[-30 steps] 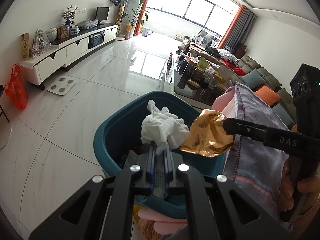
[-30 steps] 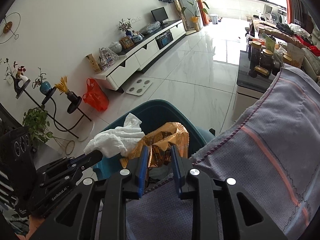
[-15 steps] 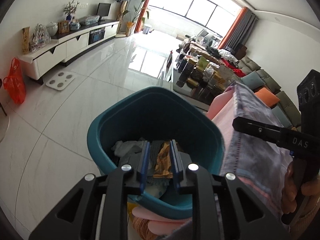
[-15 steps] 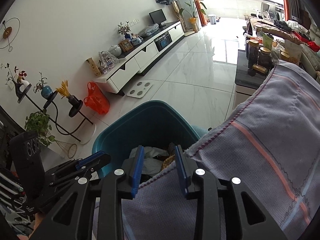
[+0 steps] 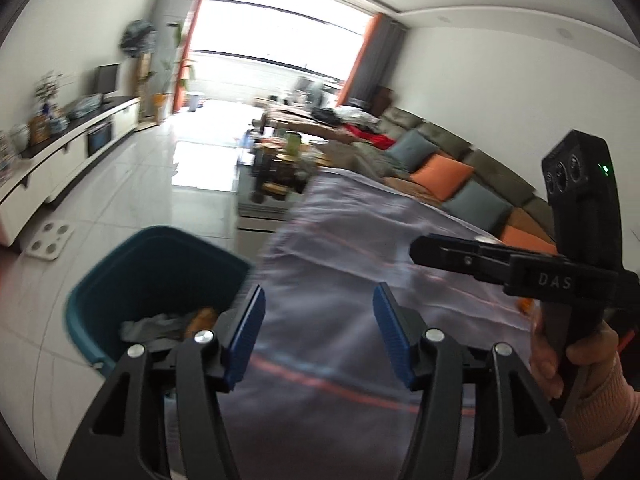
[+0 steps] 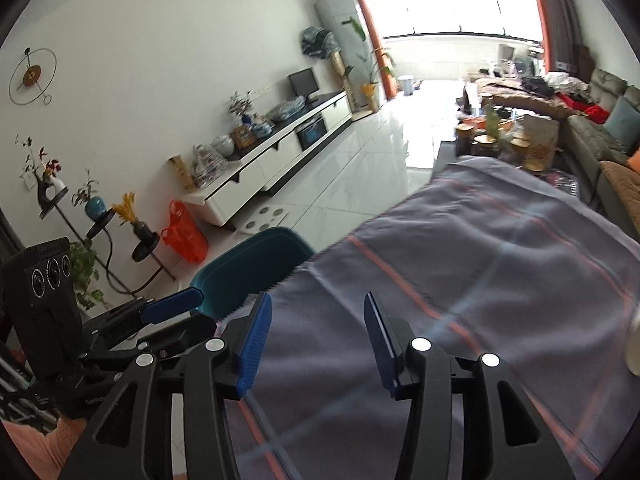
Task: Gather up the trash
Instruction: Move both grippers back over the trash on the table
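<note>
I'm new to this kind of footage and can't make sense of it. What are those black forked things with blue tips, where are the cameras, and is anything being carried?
There is no robot here. A person holds a handheld claw in each hand, and a fisheye camera on each one looks forward along its two blue-padded fingers. In the left wrist view, the left claw fills the bottom, and the right claw shows at the right, gripped by a hand. The right wrist view looks along the right claw; there the left one shows at lower left. Both claws have just been opening, and nothing is between their fingers. They hang over a grey cloth with orange stripes covering a table. Beside it on the floor stands a teal bin, with crumpled trash inside.
</note>
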The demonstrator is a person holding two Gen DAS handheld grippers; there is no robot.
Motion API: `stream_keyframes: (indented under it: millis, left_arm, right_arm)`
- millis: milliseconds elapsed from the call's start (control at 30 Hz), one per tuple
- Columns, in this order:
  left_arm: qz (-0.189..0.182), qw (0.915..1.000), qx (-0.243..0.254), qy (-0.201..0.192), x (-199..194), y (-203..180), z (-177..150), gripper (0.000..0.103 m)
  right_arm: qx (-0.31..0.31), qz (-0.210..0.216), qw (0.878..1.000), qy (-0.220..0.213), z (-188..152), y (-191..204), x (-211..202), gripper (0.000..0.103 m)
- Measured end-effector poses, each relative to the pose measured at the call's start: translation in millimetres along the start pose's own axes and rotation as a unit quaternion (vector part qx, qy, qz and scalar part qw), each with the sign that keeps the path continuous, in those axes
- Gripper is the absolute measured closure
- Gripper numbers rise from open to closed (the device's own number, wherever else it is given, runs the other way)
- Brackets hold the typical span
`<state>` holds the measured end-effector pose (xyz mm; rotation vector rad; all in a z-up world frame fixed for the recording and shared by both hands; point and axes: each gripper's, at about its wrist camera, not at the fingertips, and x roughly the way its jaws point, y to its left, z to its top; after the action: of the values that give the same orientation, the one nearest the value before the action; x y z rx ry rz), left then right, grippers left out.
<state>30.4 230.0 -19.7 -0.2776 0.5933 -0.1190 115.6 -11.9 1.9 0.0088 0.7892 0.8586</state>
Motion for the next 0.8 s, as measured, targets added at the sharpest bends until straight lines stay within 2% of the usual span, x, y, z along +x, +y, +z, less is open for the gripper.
stream_keyframes:
  millis: [167,333,500,633,800]
  left_arm:
    - [-0.067,0.9965,0.044,0.023,26.9,-61.5,-3.9,0.046]
    - [-0.132,0.9859,0.074,0.071,63.9,-120.4,-12.2,0.046]
    - [-0.168,0.9747,0.097,0.111,93.0,-163.1,-22.4,0.046]
    - [-0.196,0.9633,0.116,0.142,116.3,-199.3,-29.4,0.046]
    - [-0.214,0.9521,0.136,0.171,144.4,-236.5,-34.8,0.047]
  right_arm:
    - [0.022,-0.046,0.998,-0.025,-14.1,-37.5,-46.8,0.052]
    - [0.048,-0.085,0.994,-0.042,-28.4,-73.8,-87.4,0.052]
    - [0.079,-0.123,0.987,-0.060,-39.9,-114.2,-119.9,0.052]
    - [0.103,-0.138,0.983,-0.070,-46.8,-139.2,-134.9,0.052]
    - [0.132,-0.154,0.976,-0.084,-49.3,-169.6,-151.0,0.052]
